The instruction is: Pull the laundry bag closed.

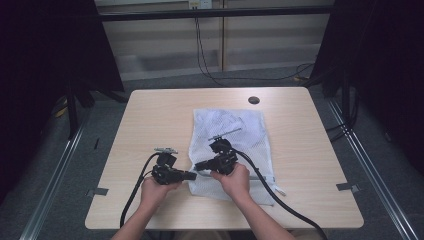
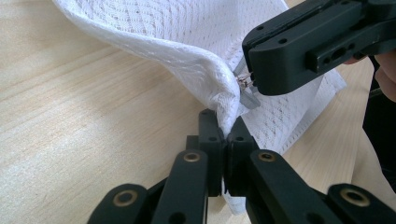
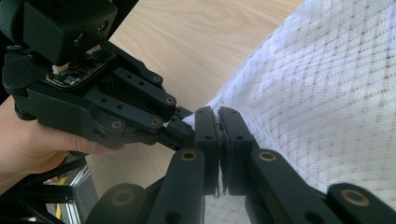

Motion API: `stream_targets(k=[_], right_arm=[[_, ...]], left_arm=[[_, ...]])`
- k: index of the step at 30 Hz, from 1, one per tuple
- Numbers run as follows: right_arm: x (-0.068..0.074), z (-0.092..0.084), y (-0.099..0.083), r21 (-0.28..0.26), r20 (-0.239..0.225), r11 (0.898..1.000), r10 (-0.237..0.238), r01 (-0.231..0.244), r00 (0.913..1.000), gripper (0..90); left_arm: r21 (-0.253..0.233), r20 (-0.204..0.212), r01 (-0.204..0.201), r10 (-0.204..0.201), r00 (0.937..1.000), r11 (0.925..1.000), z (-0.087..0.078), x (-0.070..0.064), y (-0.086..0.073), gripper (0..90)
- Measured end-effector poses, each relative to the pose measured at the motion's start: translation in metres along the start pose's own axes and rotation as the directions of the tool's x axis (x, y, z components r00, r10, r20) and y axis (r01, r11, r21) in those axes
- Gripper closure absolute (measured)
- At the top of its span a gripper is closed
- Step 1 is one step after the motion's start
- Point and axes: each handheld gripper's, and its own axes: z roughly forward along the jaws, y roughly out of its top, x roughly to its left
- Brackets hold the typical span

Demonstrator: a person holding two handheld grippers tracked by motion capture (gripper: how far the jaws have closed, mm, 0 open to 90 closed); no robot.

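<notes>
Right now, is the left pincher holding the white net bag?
Yes, the left gripper has its black jaws pressed shut on a bunched corner of the white mesh bag, beside the zipper pull.

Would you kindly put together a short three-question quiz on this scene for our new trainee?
1. True or false: the left gripper is shut on a corner of the white mesh bag.
2. What does the right gripper pinch? A) the cable B) the zipper pull C) the table edge
3. Fill in: the bag lies on a light ____ table.

Key
1. True: in the left gripper view its jaws clamp the bunched corner.
2. B: the metal zipper pull sits at its jaw tips in the left gripper view.
3. Wooden.
</notes>
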Motion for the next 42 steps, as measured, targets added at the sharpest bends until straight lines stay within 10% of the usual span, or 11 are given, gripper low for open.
stream_targets(k=[42], right_arm=[[-0.015,-0.015,-0.009,-0.002,0.023,1.000,-0.002,0.002,0.9997,87.0]], left_arm=[[-0.023,0.011,0.031,-0.031,0.9995,0.9992,-0.002,0.002,-0.001,88.5]])
